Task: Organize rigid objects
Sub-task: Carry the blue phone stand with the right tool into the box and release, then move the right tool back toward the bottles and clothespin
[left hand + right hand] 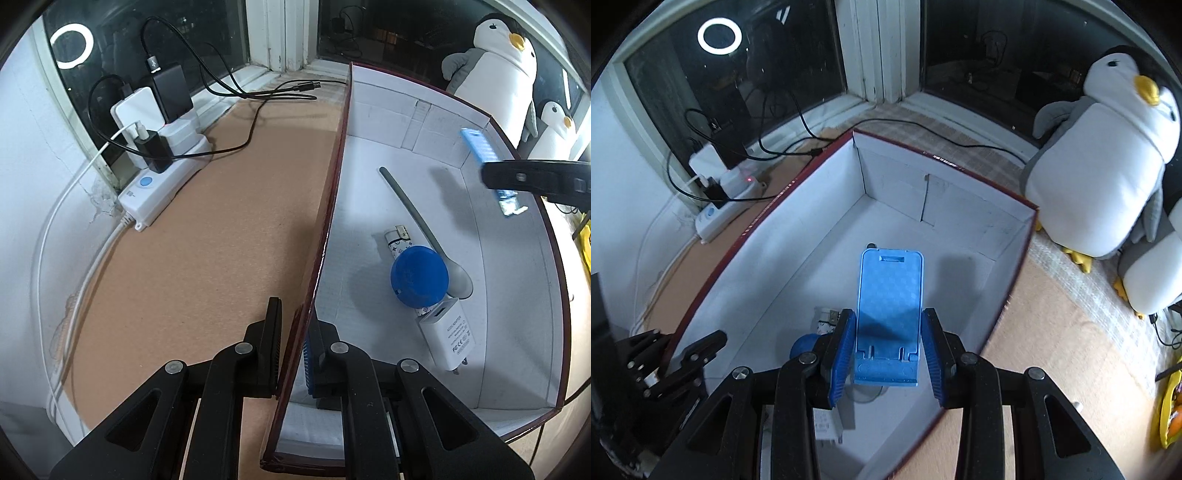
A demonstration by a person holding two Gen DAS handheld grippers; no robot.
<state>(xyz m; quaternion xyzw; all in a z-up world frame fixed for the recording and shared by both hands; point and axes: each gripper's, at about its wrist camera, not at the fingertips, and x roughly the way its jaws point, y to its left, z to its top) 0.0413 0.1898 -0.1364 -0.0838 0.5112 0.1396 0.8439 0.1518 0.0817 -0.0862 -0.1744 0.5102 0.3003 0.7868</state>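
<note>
Holding: right gripper clamped on blue phone stand, above box.
Steadying: left gripper pinched on box's near-left wall.

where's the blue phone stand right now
The phone stand is held in the right gripper above the open box, over the blue lid and spoon.

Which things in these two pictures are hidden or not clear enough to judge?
- Lighter: left wrist view, mostly covered by the blue cap.
- Spoon: bowl partly behind the cap.
- White adapter: its printed text is too small to read.
- Blue stand: right wrist view, it blocks the box floor beneath; the right gripper covers its sides.
</note>
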